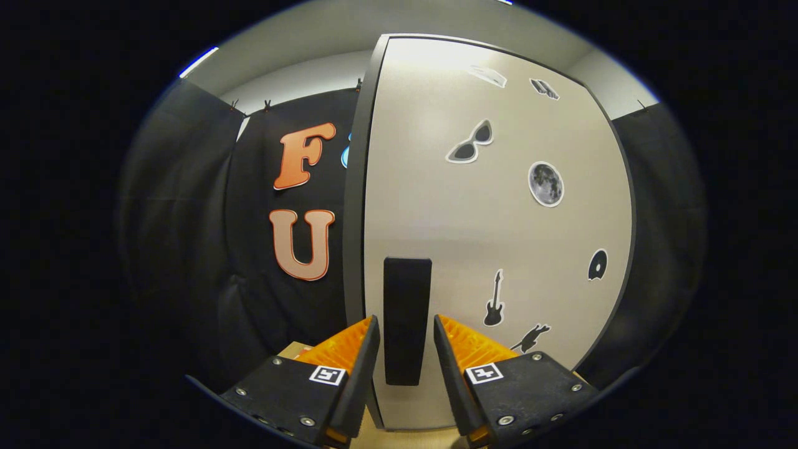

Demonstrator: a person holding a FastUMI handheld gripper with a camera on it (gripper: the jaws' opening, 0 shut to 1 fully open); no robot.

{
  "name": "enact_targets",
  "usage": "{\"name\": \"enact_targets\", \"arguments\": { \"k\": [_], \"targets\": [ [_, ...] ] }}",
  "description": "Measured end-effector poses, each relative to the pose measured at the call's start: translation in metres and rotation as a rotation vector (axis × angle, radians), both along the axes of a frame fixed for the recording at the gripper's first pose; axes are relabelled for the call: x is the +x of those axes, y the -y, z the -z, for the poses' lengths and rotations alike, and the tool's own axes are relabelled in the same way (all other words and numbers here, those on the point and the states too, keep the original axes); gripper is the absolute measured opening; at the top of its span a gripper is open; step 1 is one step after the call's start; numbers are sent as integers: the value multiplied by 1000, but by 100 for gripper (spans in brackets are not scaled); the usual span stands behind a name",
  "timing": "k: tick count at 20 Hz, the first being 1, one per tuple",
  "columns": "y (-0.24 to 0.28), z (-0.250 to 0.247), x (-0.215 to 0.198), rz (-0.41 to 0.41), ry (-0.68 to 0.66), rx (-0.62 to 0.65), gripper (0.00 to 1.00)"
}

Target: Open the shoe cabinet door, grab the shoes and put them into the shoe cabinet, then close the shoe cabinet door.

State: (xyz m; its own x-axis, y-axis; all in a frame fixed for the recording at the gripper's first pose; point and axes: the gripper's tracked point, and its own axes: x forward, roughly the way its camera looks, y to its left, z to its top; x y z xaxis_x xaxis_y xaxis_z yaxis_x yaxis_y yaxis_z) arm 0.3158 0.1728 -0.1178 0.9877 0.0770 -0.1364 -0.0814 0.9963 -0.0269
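right up close, the gripper [406, 327] faces the shoe cabinet door [499, 237], a pale panel with a dark frame, apparently flush in that frame. its two fingers are spread apart, one on each side of the door's dark vertical handle [407, 318]. the handle sits in the gap between them, and both fingertips look clear of it, so nothing is gripped. stickers dot the door beyond the fingers: sunglasses [471, 143], a moon [546, 184], a guitar [494, 299], a disc [597, 265]. black cloth wall [187, 218] hangs beside the cabinet. a bit of light wooden surface [405, 439] shows low between the fingers.
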Motion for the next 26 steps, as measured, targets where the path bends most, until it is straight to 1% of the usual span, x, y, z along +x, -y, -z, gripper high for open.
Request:
{"name": "enact_targets", "arguments": {
  "k": [1, 2, 3, 7, 9, 11, 12, 15, 17, 19, 26],
  "targets": [
    [-1, 3, 1, 1, -8, -9, 49],
    [-2, 7, 0, 4, -18, -15, 46],
    [-2, 6, 1, 13, -7, -18, 40],
    [-2, 10, 4, 55, -16, -41, 40],
    [-1, 12, 5, 58, -38, -10, 39],
    [-2, 14, 5, 28, -70, 50, 32],
    [-2, 15, 3, 10, -87, 66, 30],
    [-1, 13, -2, -12, -84, 62, 24],
    [0, 13, -8, -18, -92, 81, 20],
    [2, 13, -19, -21, -102, 97, 19],
    [27, 6, -69, 15, -96, 92, 19]
  ]
}}
